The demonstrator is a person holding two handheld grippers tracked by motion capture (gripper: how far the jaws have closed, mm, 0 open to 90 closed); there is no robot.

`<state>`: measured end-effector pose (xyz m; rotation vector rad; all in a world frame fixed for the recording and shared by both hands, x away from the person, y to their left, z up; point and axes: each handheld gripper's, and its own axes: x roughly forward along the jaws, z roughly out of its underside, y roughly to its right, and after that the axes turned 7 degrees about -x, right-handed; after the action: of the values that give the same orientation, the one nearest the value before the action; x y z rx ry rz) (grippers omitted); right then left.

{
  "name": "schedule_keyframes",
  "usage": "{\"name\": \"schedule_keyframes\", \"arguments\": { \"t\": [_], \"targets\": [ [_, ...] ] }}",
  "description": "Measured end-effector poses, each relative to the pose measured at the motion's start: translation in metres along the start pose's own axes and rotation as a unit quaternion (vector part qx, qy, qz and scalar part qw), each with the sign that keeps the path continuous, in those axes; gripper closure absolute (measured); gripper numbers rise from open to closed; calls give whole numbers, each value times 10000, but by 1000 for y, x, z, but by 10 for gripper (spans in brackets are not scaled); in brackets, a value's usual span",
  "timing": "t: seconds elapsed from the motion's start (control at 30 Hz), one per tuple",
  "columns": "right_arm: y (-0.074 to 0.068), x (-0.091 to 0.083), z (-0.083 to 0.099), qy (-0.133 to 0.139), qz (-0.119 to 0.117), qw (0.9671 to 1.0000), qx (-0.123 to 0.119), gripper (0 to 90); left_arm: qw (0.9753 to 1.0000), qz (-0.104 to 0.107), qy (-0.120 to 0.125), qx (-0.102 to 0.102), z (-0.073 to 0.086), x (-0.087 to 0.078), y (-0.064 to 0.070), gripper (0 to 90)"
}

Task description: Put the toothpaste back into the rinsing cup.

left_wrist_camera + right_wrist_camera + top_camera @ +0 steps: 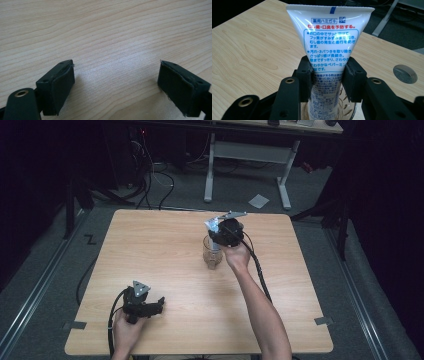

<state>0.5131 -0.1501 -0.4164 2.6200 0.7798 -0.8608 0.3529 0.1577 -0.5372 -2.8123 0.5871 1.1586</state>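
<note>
Right tongs (327,75): we have them clamped on the toothpaste tube (329,42), one jaw on each side of it.
Left tongs (116,85): we hold them wide apart with nothing between them, low over the bare bench (105,30).
Where the tube is: its lower end sits down in the glass cup (212,252), near the middle of the bench (150,245).
Which way it points: the tube stands up tall. Its long way runs up and down. The flat sealed end is on top, and the cap end is down in the cup, where we cannot see it.
What could go wrong: if we pull sideways, the tube may push the rim and tip the cup over.
Another worry: a hard squeeze may push paste out.
</note>
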Motion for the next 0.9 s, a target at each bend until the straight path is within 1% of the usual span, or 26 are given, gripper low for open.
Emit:
{"name": "schedule_keyframes", "arguments": {
  "t": [0.43, 0.9],
  "targets": [
    [-3, 4, 3, -86, -28, 9999, -70, 622, 10000, 1, 3, -1, 0, 0, 0, 143],
    [-2, 6, 13, -181, -53, 9998, -23, 614, 10000, 1, -2, -1, 0, 0, 0, 143]
  ]
}}
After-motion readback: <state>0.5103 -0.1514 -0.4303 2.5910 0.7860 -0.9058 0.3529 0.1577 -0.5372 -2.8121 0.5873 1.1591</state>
